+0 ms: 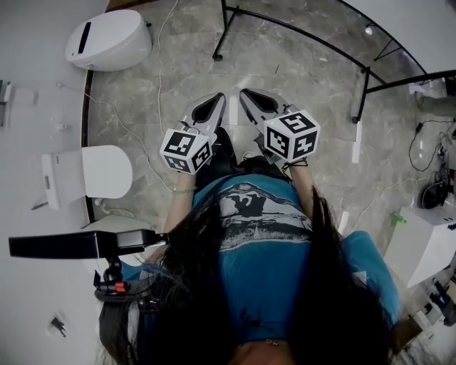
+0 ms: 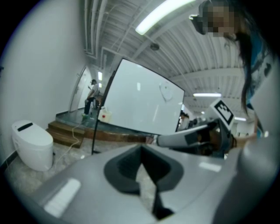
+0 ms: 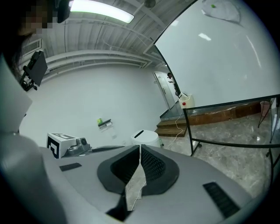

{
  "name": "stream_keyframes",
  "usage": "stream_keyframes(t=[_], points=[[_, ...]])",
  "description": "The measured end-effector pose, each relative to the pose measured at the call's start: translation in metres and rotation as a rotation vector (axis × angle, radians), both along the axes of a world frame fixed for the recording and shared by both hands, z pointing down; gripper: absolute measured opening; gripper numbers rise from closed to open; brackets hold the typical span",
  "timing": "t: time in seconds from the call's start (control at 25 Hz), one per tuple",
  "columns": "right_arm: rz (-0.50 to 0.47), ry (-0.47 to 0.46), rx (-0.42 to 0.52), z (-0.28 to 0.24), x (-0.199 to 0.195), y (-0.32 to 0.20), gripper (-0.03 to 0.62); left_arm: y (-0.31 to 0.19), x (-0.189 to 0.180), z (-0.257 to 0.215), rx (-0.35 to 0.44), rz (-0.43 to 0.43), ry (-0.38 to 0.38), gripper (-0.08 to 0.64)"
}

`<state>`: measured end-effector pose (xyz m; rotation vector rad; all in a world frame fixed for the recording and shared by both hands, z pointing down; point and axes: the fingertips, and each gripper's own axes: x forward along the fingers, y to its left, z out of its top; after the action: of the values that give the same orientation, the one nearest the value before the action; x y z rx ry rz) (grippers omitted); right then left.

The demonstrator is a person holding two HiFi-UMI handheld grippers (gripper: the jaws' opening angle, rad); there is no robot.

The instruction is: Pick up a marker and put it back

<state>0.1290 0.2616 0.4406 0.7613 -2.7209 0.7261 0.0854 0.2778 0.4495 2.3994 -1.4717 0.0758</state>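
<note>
Left gripper (image 2: 141,148), right gripper (image 3: 140,147): jaws together.

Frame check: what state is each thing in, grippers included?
Left gripper: shut, nothing between its jaws.
Right gripper: shut, empty.
Large whiteboard on black frame: standing, almost blank.
Long ceiling strip light: lit.
White rounded toilet-like unit: lid down.

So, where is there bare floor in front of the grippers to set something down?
Bare marble floor opens ahead of the left gripper and right gripper, between the white toilet and the black frame. Crowded at the right edge: cables and a white box.
</note>
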Motion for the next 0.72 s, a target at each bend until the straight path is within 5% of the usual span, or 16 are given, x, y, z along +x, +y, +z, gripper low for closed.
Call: stream_keyframes(t=[0.72], points=[[-0.051, 0.030, 0.046, 0.004, 0.043, 0.088, 0.015, 0.086, 0.048, 0.005, 0.014, -0.027, -0.004, 0.003]])
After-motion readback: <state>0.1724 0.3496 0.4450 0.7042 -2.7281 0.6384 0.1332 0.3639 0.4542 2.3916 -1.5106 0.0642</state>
